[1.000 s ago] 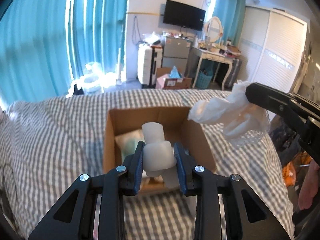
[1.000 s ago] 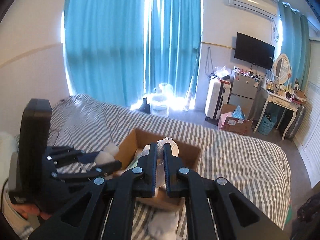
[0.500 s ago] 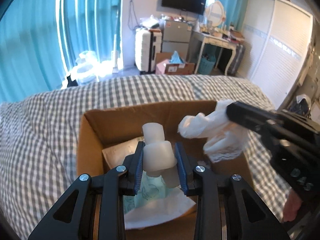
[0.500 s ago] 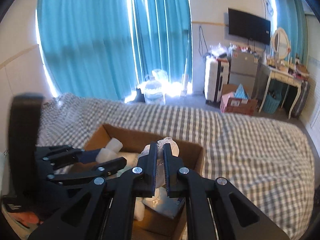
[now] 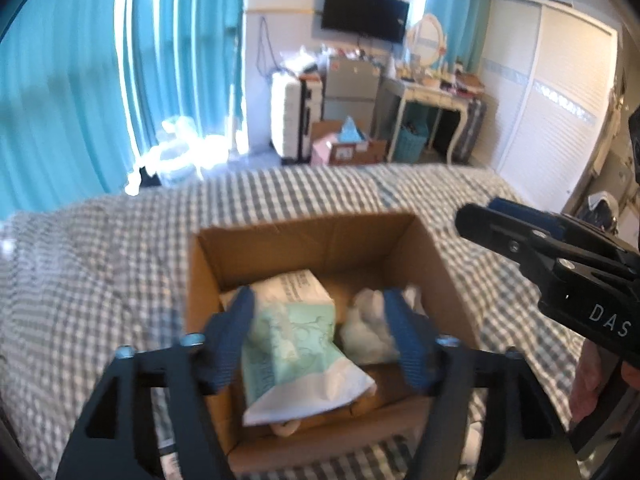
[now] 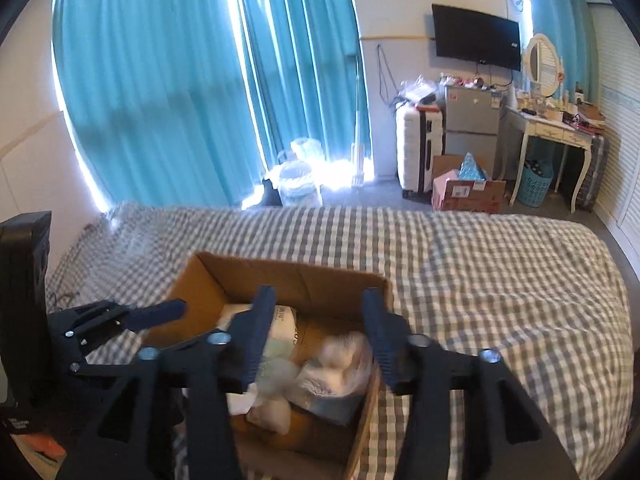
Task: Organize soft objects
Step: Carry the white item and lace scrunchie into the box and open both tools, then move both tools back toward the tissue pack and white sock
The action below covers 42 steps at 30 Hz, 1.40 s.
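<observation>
Left tongs (image 5: 318, 334) and right tongs (image 6: 318, 334): both spread wide, holding nothing, above the cardboard box (image 5: 308, 236). The soft objects lie inside: mint tissue pack (image 5: 296, 340), white crumpled bag (image 6: 340, 364). Recommended: lift both tongs straight up, clear of the box walls. Beyond, the checked bed (image 6: 480, 264).

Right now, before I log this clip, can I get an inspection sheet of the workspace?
Surface: grey checked bed, cardboard box resting on it.
Job's things: mint tissue pack and white bagged bundle lie inside the box.
Clutter: nothing seen on the bed beyond the box.
Grippers: left tool and right tool both open, empty, above the box.
Cables: nothing seen near the box.
Surroundings: teal curtains, wall TV, white suitcase.
</observation>
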Motion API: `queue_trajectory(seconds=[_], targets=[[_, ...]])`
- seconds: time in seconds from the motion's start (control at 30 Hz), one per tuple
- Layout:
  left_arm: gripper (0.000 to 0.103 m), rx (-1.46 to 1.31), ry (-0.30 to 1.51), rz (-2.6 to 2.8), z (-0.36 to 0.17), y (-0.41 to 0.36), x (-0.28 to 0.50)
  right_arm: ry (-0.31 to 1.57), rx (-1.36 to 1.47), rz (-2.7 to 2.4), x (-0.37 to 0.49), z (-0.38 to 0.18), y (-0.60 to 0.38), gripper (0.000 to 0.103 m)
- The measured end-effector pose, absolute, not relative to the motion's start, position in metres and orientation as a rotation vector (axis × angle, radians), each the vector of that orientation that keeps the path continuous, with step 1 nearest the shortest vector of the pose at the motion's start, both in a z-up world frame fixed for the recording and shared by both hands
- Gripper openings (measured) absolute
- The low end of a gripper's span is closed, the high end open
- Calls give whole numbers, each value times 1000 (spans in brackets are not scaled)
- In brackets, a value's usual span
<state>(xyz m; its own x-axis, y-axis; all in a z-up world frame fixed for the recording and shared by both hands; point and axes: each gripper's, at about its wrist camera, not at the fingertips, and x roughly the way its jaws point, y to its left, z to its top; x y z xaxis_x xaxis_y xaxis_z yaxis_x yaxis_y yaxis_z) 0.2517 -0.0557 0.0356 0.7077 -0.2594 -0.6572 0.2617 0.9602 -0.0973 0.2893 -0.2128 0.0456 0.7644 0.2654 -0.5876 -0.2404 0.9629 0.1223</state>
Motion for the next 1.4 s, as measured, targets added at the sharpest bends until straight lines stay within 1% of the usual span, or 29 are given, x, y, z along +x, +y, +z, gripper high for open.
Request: queue_trajectory(seconds=[0.03, 0.07, 0.1, 0.13, 0.17, 0.2, 0.27, 0.3, 0.33, 0.4, 0.53, 0.6, 0.77, 0.9, 1.0, 1.23, 1.4], targets=[[79, 1, 707, -283, 44, -53, 244, 635, 31, 270, 281, 54, -213, 49], [81, 0, 689, -277, 53, -51, 235, 631, 22, 267, 276, 59, -212, 50], [84, -1, 673, -267, 62, -48, 227, 622, 9, 263, 267, 68, -212, 56], [84, -3, 658, -260, 72, -46, 217, 615, 0, 263, 260, 75, -211, 60], [84, -1, 644, -258, 80, -44, 209, 600, -13, 260, 249, 86, -211, 68], [84, 2, 632, -257, 88, -41, 202, 587, -22, 256, 240, 95, -210, 73], [85, 16, 601, -242, 103, -36, 183, 553, -33, 254, 220, 112, -209, 86], [87, 22, 584, -233, 111, -33, 172, 540, -37, 253, 212, 119, -208, 90], [96, 26, 574, -223, 117, -30, 163, 529, -43, 253, 201, 125, -207, 92], [103, 28, 550, -195, 128, -24, 143, 511, -52, 246, 180, 138, -205, 96], [103, 42, 496, -172, 140, -13, 105, 492, -79, 242, 142, 154, -200, 97], [103, 55, 485, -151, 140, -10, 90, 481, -111, 229, 130, 158, -197, 103], [103, 54, 499, -112, 123, 2, 68, 487, -212, 172, 100, 148, -187, 103], [103, 32, 545, -96, 88, 14, 67, 551, -180, 212, 92, 117, -193, 103], [103, 11, 620, -73, 54, 23, 81, 594, -182, 214, 99, 88, -194, 103], [103, -29, 765, 2, -22, 39, 116, 735, -204, 196, 145, 7, -192, 103], [103, -50, 839, 56, -63, 50, 130, 828, -191, 176, 175, -47, -192, 103]])
